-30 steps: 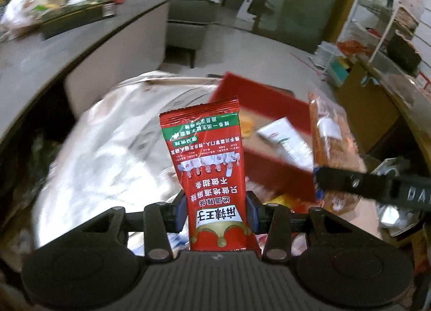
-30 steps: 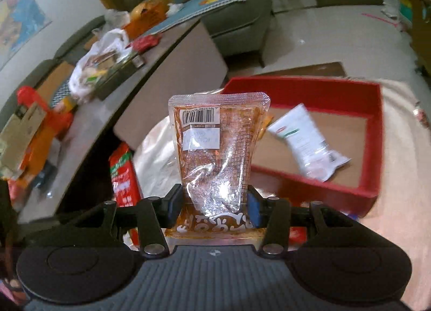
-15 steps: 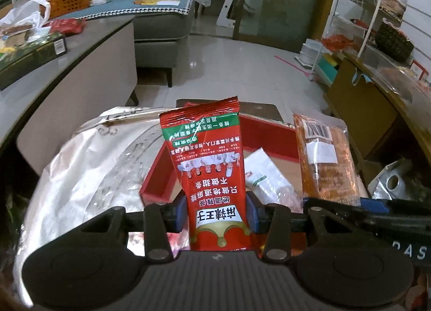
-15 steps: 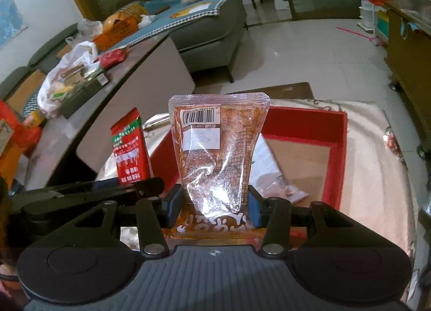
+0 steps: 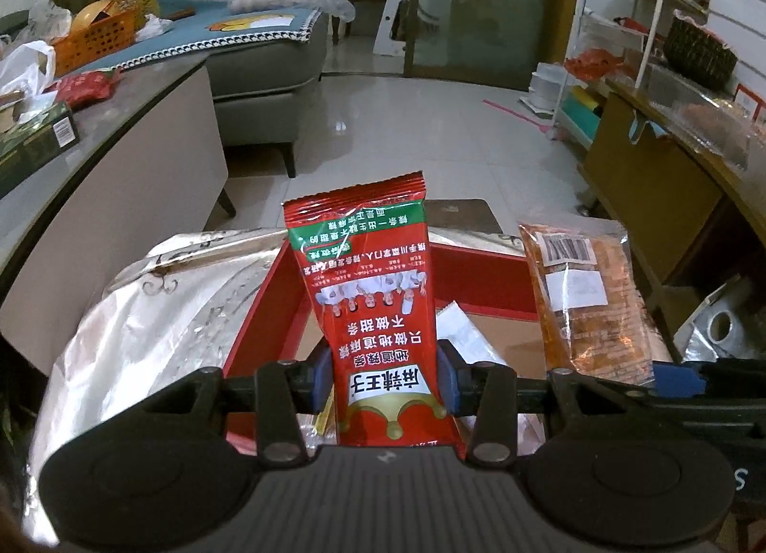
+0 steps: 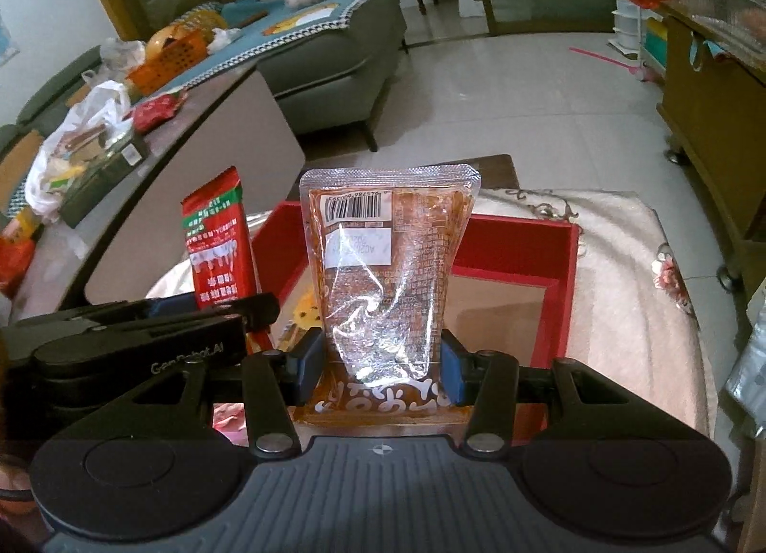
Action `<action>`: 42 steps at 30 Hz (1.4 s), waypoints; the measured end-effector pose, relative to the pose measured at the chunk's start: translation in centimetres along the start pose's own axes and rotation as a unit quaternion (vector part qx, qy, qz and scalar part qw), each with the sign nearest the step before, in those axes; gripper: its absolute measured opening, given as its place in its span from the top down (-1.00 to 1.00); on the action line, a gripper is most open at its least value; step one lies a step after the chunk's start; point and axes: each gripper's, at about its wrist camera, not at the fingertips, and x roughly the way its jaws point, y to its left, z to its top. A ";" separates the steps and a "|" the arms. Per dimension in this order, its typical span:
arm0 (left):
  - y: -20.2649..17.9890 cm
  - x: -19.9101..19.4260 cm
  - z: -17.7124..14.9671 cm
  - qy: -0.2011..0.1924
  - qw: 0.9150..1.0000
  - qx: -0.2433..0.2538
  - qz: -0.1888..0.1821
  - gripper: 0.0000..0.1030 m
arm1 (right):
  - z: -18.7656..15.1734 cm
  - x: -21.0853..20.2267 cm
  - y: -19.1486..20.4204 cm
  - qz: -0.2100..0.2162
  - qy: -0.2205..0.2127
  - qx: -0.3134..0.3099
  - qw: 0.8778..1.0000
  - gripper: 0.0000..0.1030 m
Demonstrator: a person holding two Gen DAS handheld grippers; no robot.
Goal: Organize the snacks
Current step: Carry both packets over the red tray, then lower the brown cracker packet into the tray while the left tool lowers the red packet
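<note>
You are in a tiled living room with a grey sofa (image 5: 258, 74) behind a long grey counter (image 6: 206, 141) cluttered with bags and an orange basket (image 5: 95, 36). Below you lies a shiny patterned cloth (image 5: 158, 313), silver in the left wrist view and cream-pink in the right, and on it sits an open red box (image 6: 560, 285) with a cardboard floor.

Your left hand-held gripper (image 5: 385, 376) is clamped on a red chili snack packet (image 5: 373, 294) that stands upright, long axis along the fingers, its print upside down. Your right hand-held gripper (image 6: 383, 361) is clamped on a clear pouch of orange-brown snack (image 6: 388, 275), also upright, barcode end pointing away from you. Both packets hang over the near part of the box.

Only the left wrist view shows a white packet (image 5: 459, 332) lying inside the box and a wire shelf rack (image 5: 622, 26) at the right. Only the right wrist view shows a small yellow packet (image 6: 301, 313) in the box.
</note>
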 end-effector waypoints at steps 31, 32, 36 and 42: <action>-2.2 5.3 0.4 0.047 0.998 0.041 0.019 0.27 | 0.3 3.5 -2.1 -0.045 0.035 0.025 0.998 -0.14; -2.2 5.4 0.4 0.048 0.998 0.042 0.020 0.27 | 0.2 3.7 -2.2 -0.045 0.038 0.027 0.998 -0.14; -2.2 5.9 0.3 0.055 0.997 0.043 0.020 0.27 | 0.2 4.0 -2.1 -0.046 0.041 0.026 0.998 -0.15; -2.4 6.6 -0.1 0.067 0.996 0.050 0.023 0.26 | 0.0 4.6 -2.3 -0.053 0.051 0.028 0.997 -0.16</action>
